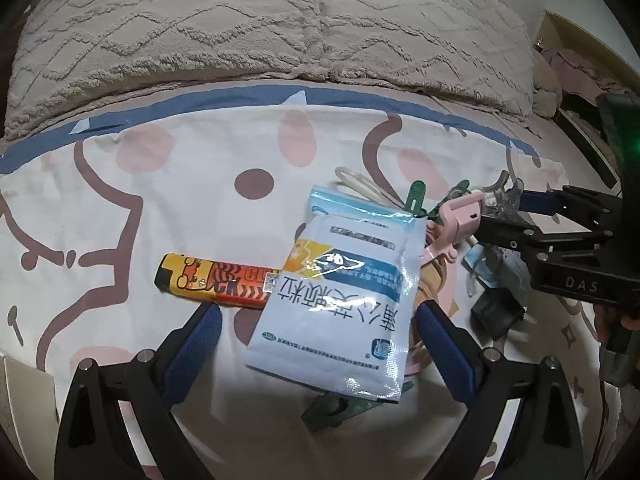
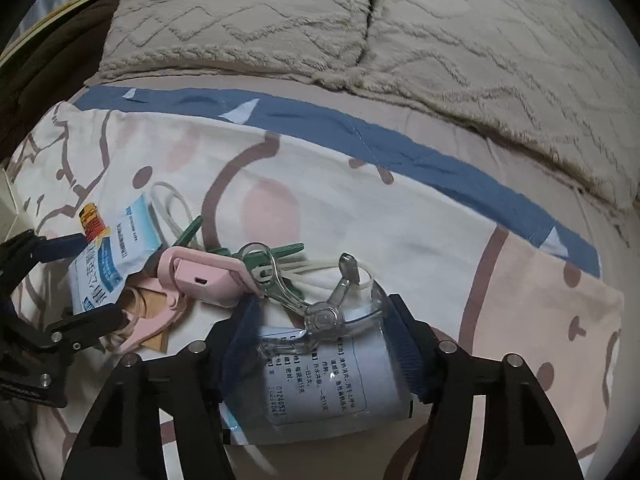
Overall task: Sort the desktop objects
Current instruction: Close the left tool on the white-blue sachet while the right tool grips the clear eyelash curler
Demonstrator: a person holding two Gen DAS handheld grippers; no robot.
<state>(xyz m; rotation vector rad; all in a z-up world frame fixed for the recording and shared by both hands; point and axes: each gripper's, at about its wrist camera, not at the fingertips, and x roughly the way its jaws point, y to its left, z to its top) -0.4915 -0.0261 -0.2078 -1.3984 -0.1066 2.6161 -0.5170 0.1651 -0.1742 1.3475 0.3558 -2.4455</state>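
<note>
Nearest, left tongs (image 1: 318, 322): spread wide, holding nothing, one pad either side of the white-and-blue medicine sachet (image 1: 340, 300) lying flat on the printed bed sheet (image 1: 100, 200).
Right tongs (image 2: 324, 334): apart, straddling a second sachet (image 2: 332, 380) and the clear plastic clip (image 2: 320, 312) lying on it; whether the pads touch either I cannot tell.
Just beyond, left view: tiger-print lighter (image 1: 216, 280), one end tucked under the sachet's edge.
Middle pile: pink clip-like gadget (image 2: 204, 276), green clothes pegs (image 2: 272, 252), a loop of pale cord (image 2: 172, 208) and a mask packet (image 1: 360, 208), all overlapping between the two tongs.
Farthest: beige textured blanket (image 1: 280, 20) across the head of the bed.
Task's things: all bunched in one heap, not yet separated.
Risk, left: a flat, slick sachet on soft bedding may buckle or slide out when pinched.
Risk, right: closing now likely catches clip and sachet together; cord could drag pegs along.
</note>
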